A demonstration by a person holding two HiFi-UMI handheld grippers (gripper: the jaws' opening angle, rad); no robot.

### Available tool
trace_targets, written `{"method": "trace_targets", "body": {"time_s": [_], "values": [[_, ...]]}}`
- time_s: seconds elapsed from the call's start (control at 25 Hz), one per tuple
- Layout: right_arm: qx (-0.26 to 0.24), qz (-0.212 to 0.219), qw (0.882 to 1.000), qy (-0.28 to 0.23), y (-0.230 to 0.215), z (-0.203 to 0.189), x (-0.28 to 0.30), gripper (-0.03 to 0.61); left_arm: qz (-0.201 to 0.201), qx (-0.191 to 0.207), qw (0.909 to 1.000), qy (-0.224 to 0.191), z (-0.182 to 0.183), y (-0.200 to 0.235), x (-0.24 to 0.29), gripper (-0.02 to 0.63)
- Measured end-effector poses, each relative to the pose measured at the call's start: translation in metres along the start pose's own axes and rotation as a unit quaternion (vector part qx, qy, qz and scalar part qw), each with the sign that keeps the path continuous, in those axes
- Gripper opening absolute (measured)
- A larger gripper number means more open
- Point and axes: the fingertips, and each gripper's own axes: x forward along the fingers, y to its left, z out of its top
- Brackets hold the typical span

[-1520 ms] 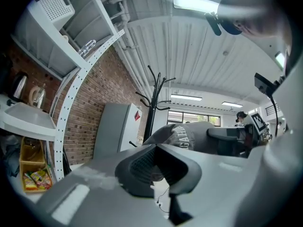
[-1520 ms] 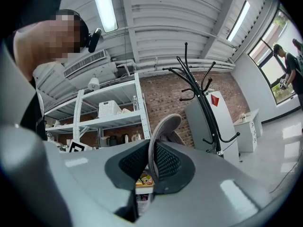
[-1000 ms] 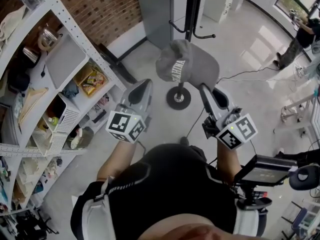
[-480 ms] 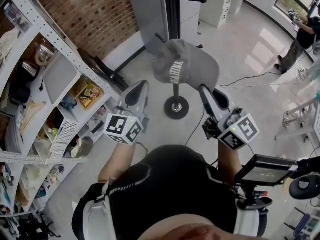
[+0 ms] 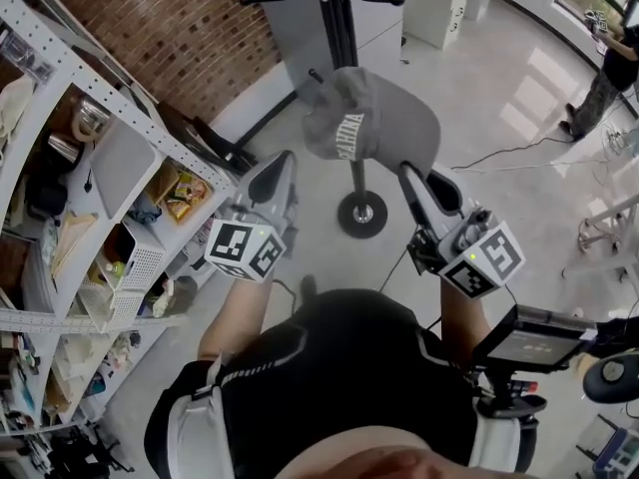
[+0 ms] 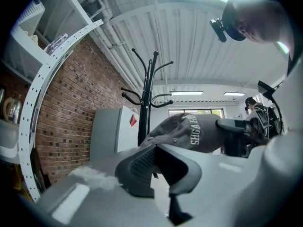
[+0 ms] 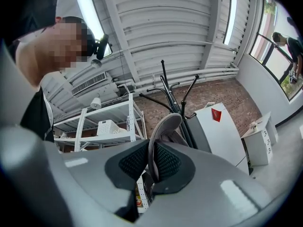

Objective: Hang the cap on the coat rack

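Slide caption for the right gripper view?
Right gripper clamps the grey cap by its brim, black coat rack just beyond.

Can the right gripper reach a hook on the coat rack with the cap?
Probably yes. The right gripper grips the cap by its brim, and the coat rack stands just beyond it with nothing between.

Your cap (image 5: pixel 374 118): grey, white lettering. Coat rack (image 5: pixel 334 13): black. Far-left brick wall (image 5: pixel 170 28): red-brown. Shelving (image 5: pixel 100 78) at left: white. Cubes on your left gripper (image 5: pixel 278 165) and right gripper (image 5: pixel 409 175): black-and-white square markers.
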Motion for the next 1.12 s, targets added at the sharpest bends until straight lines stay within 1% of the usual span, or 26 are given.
{"method": "trace_targets", "body": {"time_s": [0.16,0.4,0.68,0.92,1.12], "values": [[-0.003,-0.006,1.0,-0.009,0.013,-0.008,0.026,0.031,-0.009,0.006,0.9999,-0.006,0.007,0.028,-0.006,0.003],[0.009,-0.006,1.0,-0.03,0.056,-0.016,0.084,0.031,-0.025,0.0,0.9996,-0.01,0.016,0.083,-0.022,0.003],[-0.022,-0.007,0.999,-0.049,0.096,-0.029,0.132,0.031,-0.046,-0.016,0.9986,-0.019,0.015,0.131,-0.033,0.003],[-0.039,0.0,0.996,-0.074,0.117,-0.028,0.164,0.031,-0.065,-0.016,0.9975,-0.024,0.019,0.16,-0.038,0.003],[-0.056,-0.011,0.993,-0.104,0.126,-0.024,0.181,0.031,-0.083,-0.008,0.9961,-0.03,0.023,0.173,-0.04,0.003]]}}
